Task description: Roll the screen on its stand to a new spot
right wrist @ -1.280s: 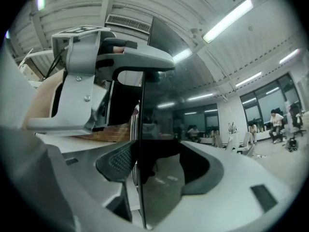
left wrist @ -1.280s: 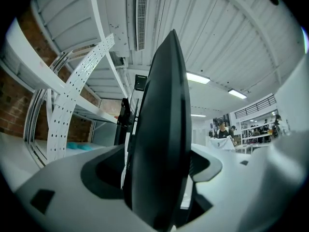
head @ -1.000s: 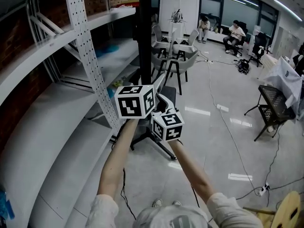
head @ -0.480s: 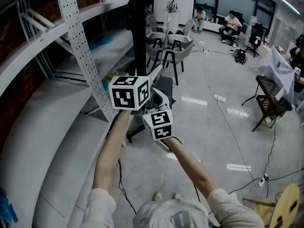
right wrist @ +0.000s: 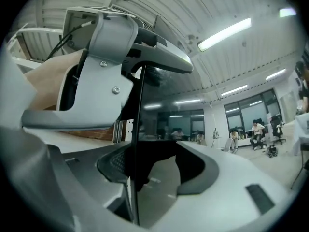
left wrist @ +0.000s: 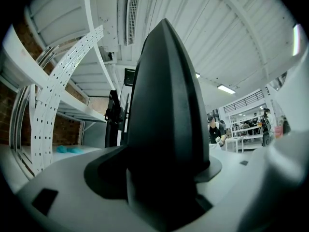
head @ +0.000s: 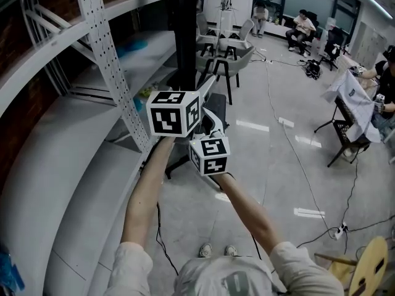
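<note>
My right claw (right wrist: 155, 164) has the screen (head: 185, 36) by its edge. In the right gripper view the thin dark edge runs upright between the two jaws, which are closed as far as the panel allows. One pad sits at the edge side and the other on the glossy face, where ceiling lights and the room are mirrored. My left claw (left wrist: 164, 57) holds nothing: in the left gripper view its jaws are pressed together into one black wedge pointing up toward the ribbed ceiling (left wrist: 231, 42). The right gripper view shows the left claw's pale body just above and to the left, its nose reaching over the screen's edge, though I cannot tell whether it touches the panel. In the head view the screen is turned edge-on to me, a tall black band rising out of the top of the frame directly ahead of both claws. The left cube (head: 174, 113) is higher and the right cube (head: 210, 155) is just below and beside it, with my bare forearms (head: 145, 196) stretched out toward the screen. The stand (head: 176, 167) shows as a black leg low on the pale glossy floor (head: 271, 184), close beside the white shelving rack (head: 102, 54) on my left. Further off, grey chairs (head: 237, 57) stand beyond the screen, cables (head: 298, 159) trail across the floor to the right, and seated people (head: 302, 22) are at the far windows.
</note>
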